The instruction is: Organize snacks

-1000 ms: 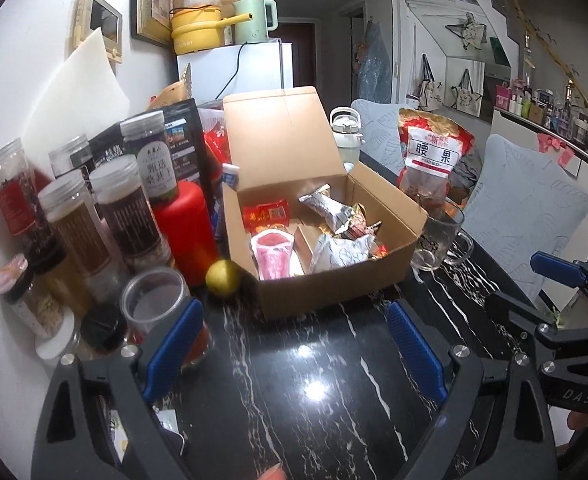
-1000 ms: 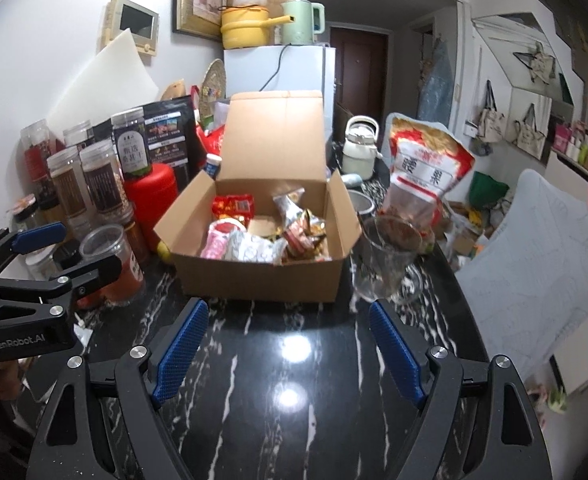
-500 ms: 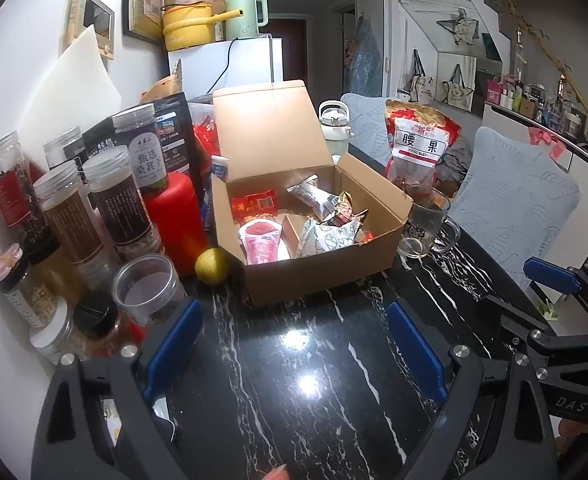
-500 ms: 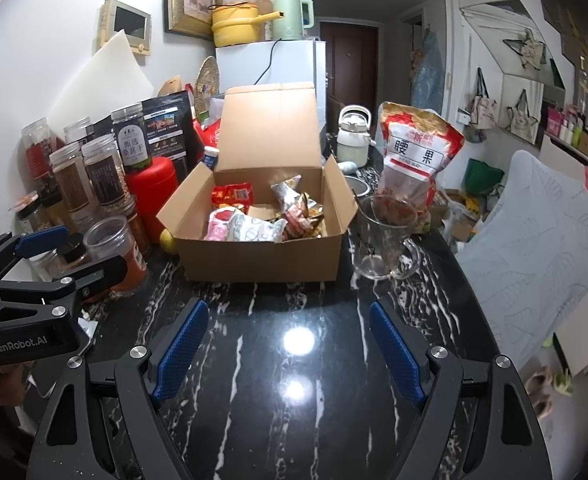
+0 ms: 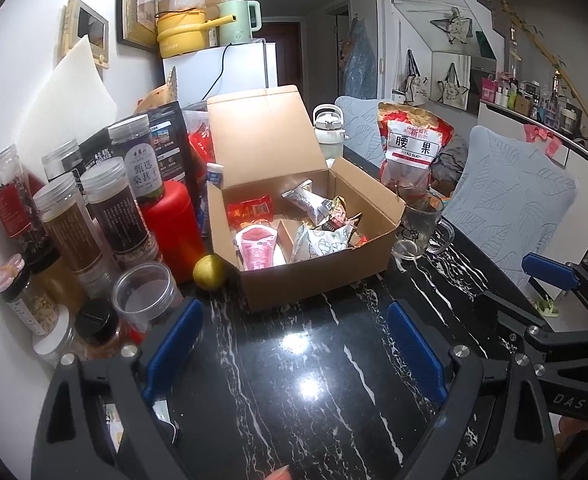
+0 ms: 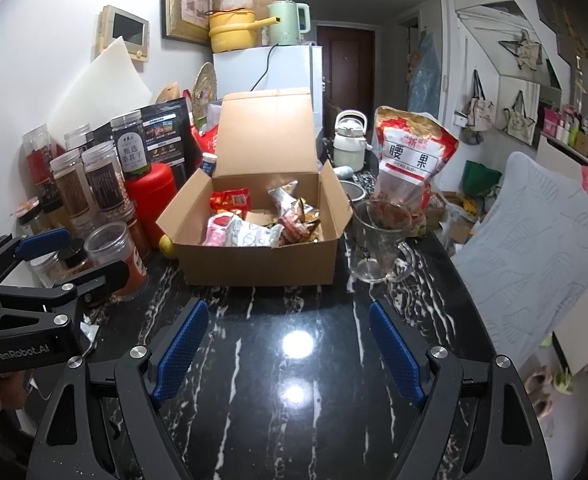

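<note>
Ahead of both empty, spread-open tools, left tool [image 5: 294, 344] and right tool [image 6: 287, 348], the cardboard box [image 6: 259, 258] hides its snack packets' [image 6: 249, 228] lower halves on the bench [image 6: 294, 400].

- Left gripper [image 5: 294, 344] and right gripper [image 6: 287, 354] are showing black frames, ribbed blue pads, silver screws.
- White "GenRobot.AI" and "DAS" lettering is showing.

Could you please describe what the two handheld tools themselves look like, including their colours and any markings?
Both are matte black, angular frames with silver screws. The left tool and right tool each have two fingers lined with ribbed blue pads. The left tool's side reads "GenRobot.AI" in the right wrist view; the right tool's side reads "DAS" in the left wrist view. No cables or sleeves are visible.
</note>
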